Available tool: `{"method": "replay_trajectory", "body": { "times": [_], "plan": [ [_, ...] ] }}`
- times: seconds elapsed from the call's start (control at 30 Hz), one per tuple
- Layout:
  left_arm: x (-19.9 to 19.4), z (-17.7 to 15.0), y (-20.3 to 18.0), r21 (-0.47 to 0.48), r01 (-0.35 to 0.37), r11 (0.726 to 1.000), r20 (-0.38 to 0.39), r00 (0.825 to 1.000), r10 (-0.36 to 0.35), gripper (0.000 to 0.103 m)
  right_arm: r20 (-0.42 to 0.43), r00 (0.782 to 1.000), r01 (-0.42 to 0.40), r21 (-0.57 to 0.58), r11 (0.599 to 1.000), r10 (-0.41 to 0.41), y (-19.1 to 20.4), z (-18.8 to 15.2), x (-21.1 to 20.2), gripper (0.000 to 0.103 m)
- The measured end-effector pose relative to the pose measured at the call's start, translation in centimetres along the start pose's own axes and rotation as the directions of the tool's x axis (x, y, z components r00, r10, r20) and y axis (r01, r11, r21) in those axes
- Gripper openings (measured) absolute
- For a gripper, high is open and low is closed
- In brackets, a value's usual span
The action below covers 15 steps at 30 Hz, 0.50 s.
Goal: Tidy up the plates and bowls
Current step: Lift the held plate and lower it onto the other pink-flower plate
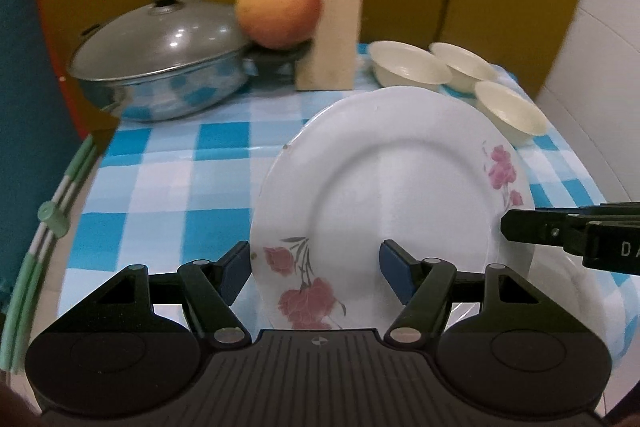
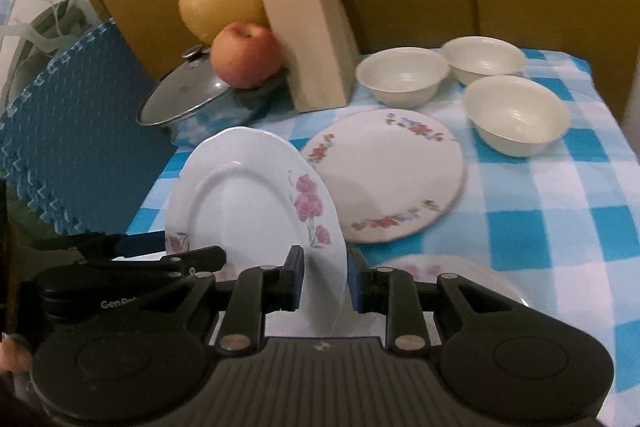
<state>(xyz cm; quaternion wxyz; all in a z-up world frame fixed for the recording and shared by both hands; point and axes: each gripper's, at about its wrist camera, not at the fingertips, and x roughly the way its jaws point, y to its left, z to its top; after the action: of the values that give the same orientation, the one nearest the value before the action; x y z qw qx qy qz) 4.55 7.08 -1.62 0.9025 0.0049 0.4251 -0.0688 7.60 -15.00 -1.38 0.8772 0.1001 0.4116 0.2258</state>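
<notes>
- We hold the pink-flowered plate point(image 2: 256, 203) tilted up on edge above the table point(image 2: 560, 227). The right gripper point(image 2: 324, 277) has its pads close about the plate's rim, though we cannot tell if they pinch it.
- Our left gripper point(image 1: 316, 267) stands wide open with the plate's near edge between its fingers, likely ready to steady it.
- We count three cream bowls point(image 2: 402, 75), grouped at the back.
- We count three plates: the held one, a flat garland plate point(image 2: 384, 183), and another point(image 2: 460, 269) beneath, probably the stack base.

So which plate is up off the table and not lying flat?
The white plate with pink roses, tilted up between the right gripper fingers. The plate with the small flower border lies flat on the checked cloth.
</notes>
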Motion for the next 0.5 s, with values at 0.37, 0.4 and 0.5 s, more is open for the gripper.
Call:
{"method": "replay_trajectory", "body": {
  "times": [0.37, 0.4, 0.5],
  "plan": [
    [0.6, -1.2, -4.8, 0.113, 0.083, 0.99, -0.037, 0.996, -0.079, 0.076, -0.01, 0.998, 0.062, 0.101, 0.993, -0.061, -4.2, -2.4, -3.0, 0.02],
    [0.7, -1.4, -5.3, 0.127, 0.088, 0.988, -0.04, 0.996, -0.083, 0.076, -0.013, 0.998, 0.069, 0.113, 0.991, -0.068, -4.5, -2.7, -3.1, 0.02],
    [1.1, -1.8, -6.5, 0.156, 0.107, 0.982, -0.055, 0.993, -0.1, 0.076, -0.021, 0.996, 0.085, 0.138, 0.987, -0.082, -5.6, -3.2, -3.5, 0.02]
  ]
}}
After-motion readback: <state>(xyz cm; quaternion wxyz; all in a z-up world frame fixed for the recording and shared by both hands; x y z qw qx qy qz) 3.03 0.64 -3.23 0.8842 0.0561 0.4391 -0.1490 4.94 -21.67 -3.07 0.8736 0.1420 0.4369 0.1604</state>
